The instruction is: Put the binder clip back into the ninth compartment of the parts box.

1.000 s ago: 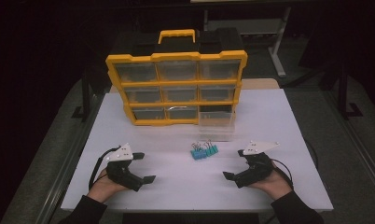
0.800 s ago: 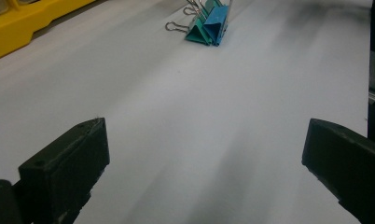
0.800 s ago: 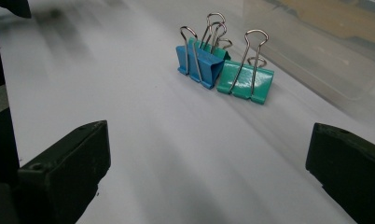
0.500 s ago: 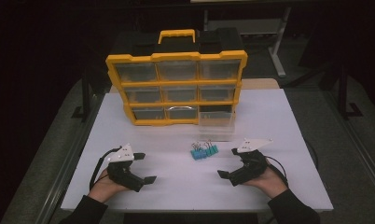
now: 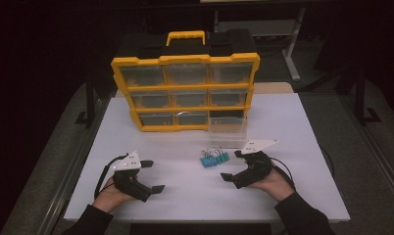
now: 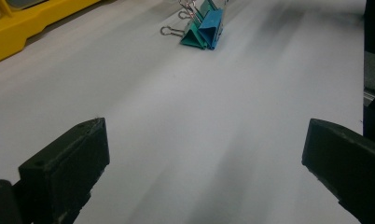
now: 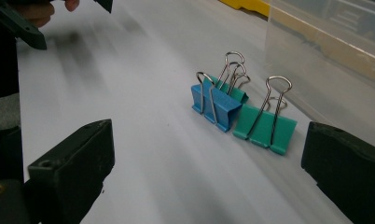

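Room: dark all round, a bright white worktop (image 5: 293,127) in the middle, metal stands behind it.
Right tool (image 5: 233,165): held low over the worktop in the person's right hand (image 5: 276,183), jaws spread wide, pinching nothing and touching nothing.
Ahead of the right tool: the binder clips (image 7: 241,109), a small cluster standing on the worktop just beyond the jaw tips and a little toward the far jaw.
Clips, makeup: one blue clip (image 7: 213,105) and teal ones (image 7: 265,128) packed side by side, touching.
Clips, pointing: wire handles rise upward, folded spines sit on the worktop; the row's long axis runs across the right tool's line of sight, slanting nearer on the teal end.
Beyond the clips from the right tool: a clear plastic drawer (image 5: 227,131) standing on the worktop, and behind that the yellow drawer cabinet (image 5: 185,93) with a yellow handle on top.
Left tool (image 5: 151,176): in the left hand (image 5: 109,196), low over the worktop, jaws spread wide, nothing between them.
From the left tool: the clips (image 6: 202,30) lie well ahead, apart from it, the cabinet's yellow edge (image 6: 31,28) off to its left.
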Motion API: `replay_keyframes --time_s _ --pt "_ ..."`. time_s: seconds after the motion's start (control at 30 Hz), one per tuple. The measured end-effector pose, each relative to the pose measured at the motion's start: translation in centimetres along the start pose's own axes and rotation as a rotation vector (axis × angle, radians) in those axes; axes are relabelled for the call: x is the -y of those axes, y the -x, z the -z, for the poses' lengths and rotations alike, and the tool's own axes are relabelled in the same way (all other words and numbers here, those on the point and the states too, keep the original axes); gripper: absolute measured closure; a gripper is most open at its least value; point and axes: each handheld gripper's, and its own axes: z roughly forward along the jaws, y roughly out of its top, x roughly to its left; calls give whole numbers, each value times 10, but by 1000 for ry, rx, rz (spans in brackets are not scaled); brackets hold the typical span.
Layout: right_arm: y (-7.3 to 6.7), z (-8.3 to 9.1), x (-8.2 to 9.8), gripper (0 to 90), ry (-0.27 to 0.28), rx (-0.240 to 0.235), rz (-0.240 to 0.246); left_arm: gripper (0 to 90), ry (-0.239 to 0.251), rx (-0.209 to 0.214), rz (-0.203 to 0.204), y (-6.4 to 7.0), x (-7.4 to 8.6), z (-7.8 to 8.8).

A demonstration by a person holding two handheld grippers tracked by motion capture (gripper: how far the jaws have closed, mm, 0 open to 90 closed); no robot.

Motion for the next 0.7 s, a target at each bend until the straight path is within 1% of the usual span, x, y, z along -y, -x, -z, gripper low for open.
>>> replay_keyframes --time_s 0.2,0.37,0.5,0.7 --pt "2 -6 -4 26 -11 -12 7 4 -1 -1 -1 -1 0 0" --pt "2 -11 -10 36 -4 -26 18 4 6 3 0 -1 0 0" --pt "2 -15 -13 41 -3 -27 23 4 6 4 2 -1 0 0" --pt "5 -20 -16 48 2 -38 19 4 9 4 2 -1 0 1"
